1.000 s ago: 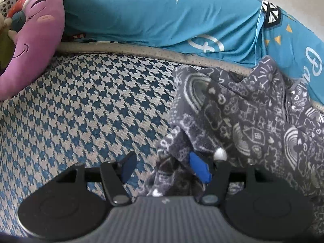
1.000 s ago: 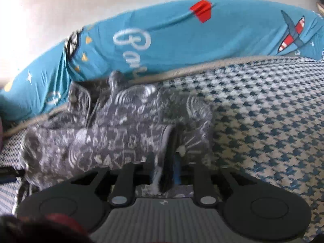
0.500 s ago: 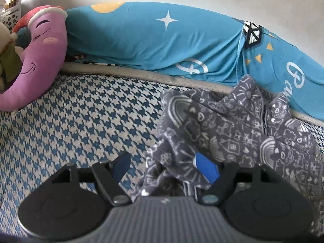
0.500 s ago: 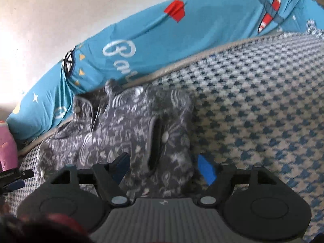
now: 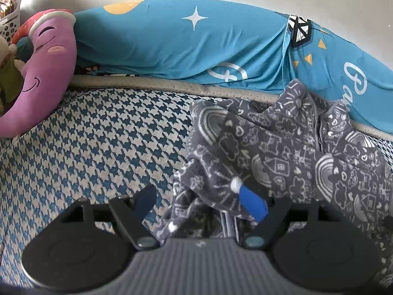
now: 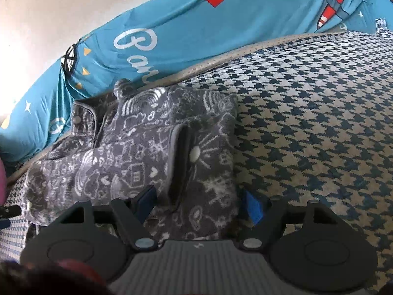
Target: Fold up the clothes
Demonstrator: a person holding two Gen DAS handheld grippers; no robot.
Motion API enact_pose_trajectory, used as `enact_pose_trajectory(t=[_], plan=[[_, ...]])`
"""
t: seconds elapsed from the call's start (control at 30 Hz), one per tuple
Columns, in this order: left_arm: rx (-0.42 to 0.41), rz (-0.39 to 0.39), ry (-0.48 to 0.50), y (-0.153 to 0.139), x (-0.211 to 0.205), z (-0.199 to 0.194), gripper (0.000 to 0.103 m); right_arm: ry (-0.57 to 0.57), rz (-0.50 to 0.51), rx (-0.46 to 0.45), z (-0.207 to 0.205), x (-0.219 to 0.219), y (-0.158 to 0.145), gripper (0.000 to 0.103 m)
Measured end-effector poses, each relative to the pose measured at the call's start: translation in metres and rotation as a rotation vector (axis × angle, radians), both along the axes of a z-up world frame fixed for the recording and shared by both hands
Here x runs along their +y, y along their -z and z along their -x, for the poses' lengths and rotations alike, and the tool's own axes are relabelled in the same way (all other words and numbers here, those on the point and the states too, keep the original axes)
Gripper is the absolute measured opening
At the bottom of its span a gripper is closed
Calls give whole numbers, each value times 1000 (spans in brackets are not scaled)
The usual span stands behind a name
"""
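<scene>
A little grey jacket (image 6: 147, 162) with white doodles lay on the bed (image 5: 98, 142), on the blue-and-white checked cover. It sat close to the far edge, just touching the long blue pillow (image 5: 184, 49) by the wall. I think it was put there because the flat cover gave room to fold it.

The right gripper (image 6: 199, 202) was spread wide and held nothing. Its two blue-tipped fingers stood on either side of the jacket's near right part. A sleeve (image 6: 179, 162) lay folded across the front, with its cuff pointing toward the gripper and a white button (image 6: 195, 154) beside it. That side looked neat and flat, so the sleeve seemed to have been let go there on purpose.

The left gripper (image 5: 200, 200) was spread wide too. Its right finger (image 5: 253, 202) touched a bunched flap of the jacket, while its left finger (image 5: 145, 201) stood over the bare cover. It pinched nothing. The cloth on that side was lumpy and hung in folds, so I guessed that side needed folding next.

A purple moon toy (image 5: 46, 73) rested far off at the left, out of the way.
</scene>
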State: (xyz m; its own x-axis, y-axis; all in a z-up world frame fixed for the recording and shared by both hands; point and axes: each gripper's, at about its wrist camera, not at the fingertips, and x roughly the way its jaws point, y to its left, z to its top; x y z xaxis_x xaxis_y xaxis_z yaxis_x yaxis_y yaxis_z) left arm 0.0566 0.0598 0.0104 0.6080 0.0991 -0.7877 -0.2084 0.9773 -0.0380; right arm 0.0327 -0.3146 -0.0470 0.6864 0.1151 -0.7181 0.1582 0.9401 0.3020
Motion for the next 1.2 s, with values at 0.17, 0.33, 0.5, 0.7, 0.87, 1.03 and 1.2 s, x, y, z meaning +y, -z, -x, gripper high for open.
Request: enact_pose_trajectory(t=[0.17,0.33,0.5,0.7,0.87,1.03,1.2], plan=[[6,-3,2,1,-1,-1,77,-23,64,-31,0,10,2,58],[11,-8,9,2,-2,-1,77,-48,88,-57,2,16,-1,39],[16,-10,13,3,-4,-2,77,-46,97,-86,5,18,-8,35],[27,3,8,5,-1,-3,78,-11,48,-42,-1,10,1,42],[31,14,-8,4,5,-3,79,-9,39,-56,0,11,4,45],[30,13,-18,4,12,-1,79,-9,50,-81,1,16,1,34],[28,11,-26,3,18,1,79,-10,101,-137,4,28,-8,31]])
